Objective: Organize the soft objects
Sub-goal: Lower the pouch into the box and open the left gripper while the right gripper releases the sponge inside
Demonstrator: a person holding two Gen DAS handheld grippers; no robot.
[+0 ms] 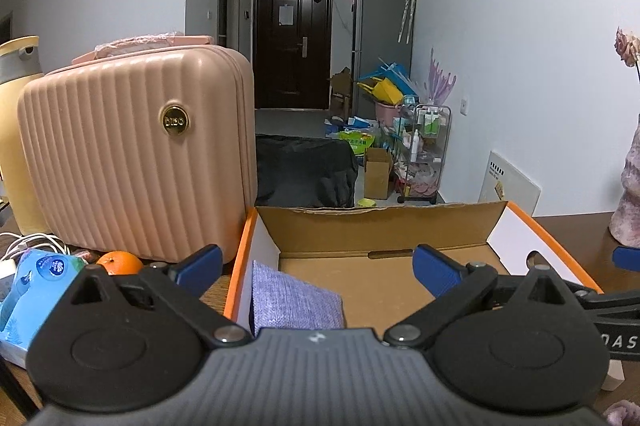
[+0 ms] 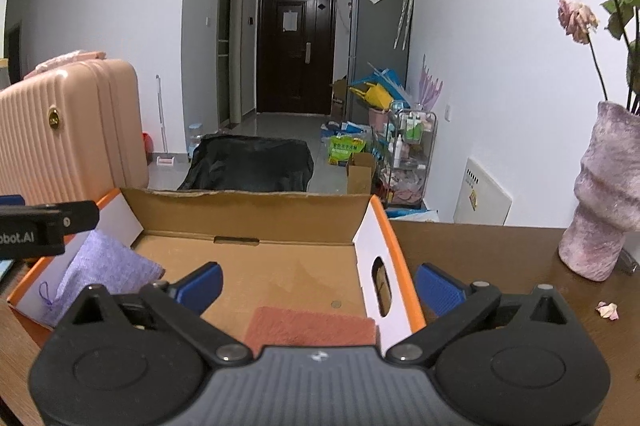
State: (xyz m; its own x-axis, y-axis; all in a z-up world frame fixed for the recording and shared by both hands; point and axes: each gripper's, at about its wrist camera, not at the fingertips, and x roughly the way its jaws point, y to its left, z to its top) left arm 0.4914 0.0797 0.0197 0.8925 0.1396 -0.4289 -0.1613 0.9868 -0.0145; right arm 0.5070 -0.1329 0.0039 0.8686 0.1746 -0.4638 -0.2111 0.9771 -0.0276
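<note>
Jaws on both my tools stood wide apart with nothing between them. Nearest to me, my right gripper (image 2: 318, 286) hung over the near right corner of the open brown cardboard box with orange-trimmed white sides (image 2: 394, 254), and just beyond its body a rust-red folded terry cloth (image 2: 312, 326) lay flat on the box floor. My left gripper (image 1: 318, 268) hovered over the box's left end, where a lilac woven fabric pouch (image 1: 294, 300) leaned against the left wall; the right view showed a thin cord loop at its corner. So I judged two soft things already put away and both my hands free.

The middle of the box floor was bare cardboard, with room for more. Outside the box, on the brown wooden desk (image 2: 480, 250), I saw a blue soft tissue pack (image 1: 30, 290) beside an orange fruit (image 1: 120, 262), in front of a ribbed pink hard-shell case (image 1: 132, 154). Whether that pack belonged to the job I could not tell; a scrap of pinkish fuzzy material at the left view's lower right corner was too cropped to identify. Farther off stood a mauve textured vase (image 2: 604, 202) holding dried roses.
</note>
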